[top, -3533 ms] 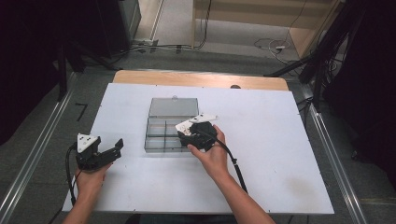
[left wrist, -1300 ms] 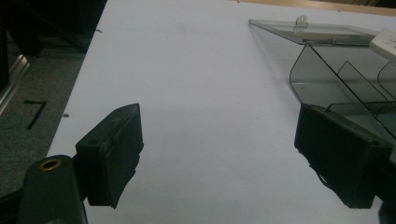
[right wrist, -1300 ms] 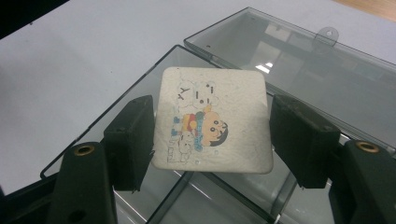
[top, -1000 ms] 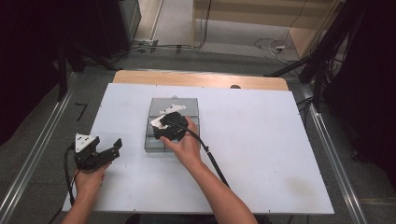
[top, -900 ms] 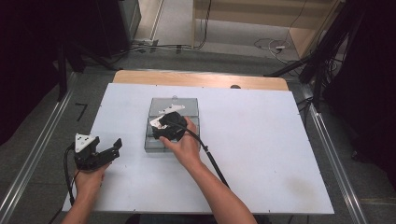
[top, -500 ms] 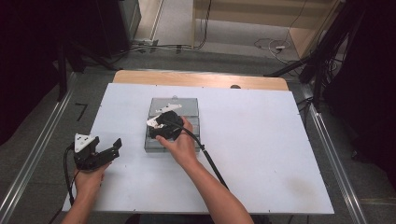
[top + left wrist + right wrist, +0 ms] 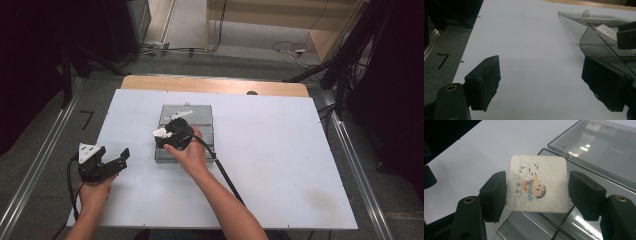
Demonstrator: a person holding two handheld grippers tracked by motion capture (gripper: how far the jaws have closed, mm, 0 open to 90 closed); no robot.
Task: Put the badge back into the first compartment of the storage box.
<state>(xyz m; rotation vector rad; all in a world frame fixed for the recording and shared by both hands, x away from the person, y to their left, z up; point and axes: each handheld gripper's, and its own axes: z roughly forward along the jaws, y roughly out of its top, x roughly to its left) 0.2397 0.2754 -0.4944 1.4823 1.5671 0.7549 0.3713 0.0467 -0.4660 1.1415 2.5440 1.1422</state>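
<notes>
Up close, right gripper view reveals a cartoon card between its jaws.

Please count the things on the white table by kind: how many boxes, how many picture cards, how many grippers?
Clear compartment box, lid open: 1
Square card with a cartoon picture, between the right gripper's jaws: 1
Grippers, left gripper and right gripper: 2
Total: 4

Even overhead light; white table bright, surroundings dark. Glare patches on the clear box lid. Left gripper view dim, near jaws soft. Faint shadows.
</notes>
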